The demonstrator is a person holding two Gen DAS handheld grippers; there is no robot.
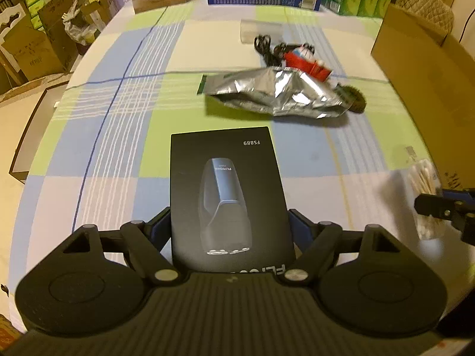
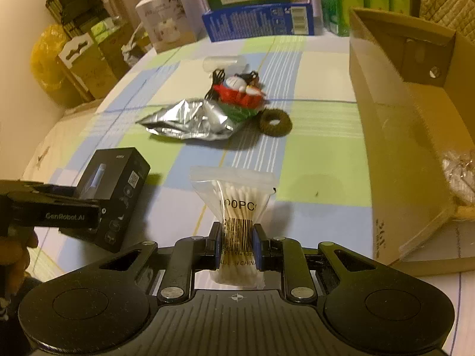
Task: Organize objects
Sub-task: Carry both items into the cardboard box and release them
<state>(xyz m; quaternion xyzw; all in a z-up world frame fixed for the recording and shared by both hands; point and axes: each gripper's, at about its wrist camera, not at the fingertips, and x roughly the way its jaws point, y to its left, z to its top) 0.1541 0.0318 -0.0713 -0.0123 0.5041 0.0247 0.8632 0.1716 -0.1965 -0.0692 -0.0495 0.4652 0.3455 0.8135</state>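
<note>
From the left wrist camera, the left gripper [image 1: 230, 222] is clamped on a black shaver box [image 1: 227, 190], holding it over the checked tablecloth [image 1: 98, 136]. A silver foil bag [image 1: 273, 92] lies farther off, near the cardboard box [image 1: 421, 89].

From the right wrist camera, the right gripper [image 2: 236, 244] squeezes a clear bag of cotton swabs [image 2: 237, 204]. The shaver box is on the left. A brown ring [image 2: 275, 122] sits beside the foil bag.

black box [image 1: 228, 190]: matt card, smooth
cotton-swab bag [image 2: 236, 207]: clear glossy plastic
foil pouch [image 1: 276, 92]: crinkled, shiny, metallic
ring [image 2: 275, 121], beside the foil pouch: rough, fibrous
carton [image 2: 394, 136]: matt brown cardboard
tablecloth [image 1: 118, 136]: checked cloth
</note>
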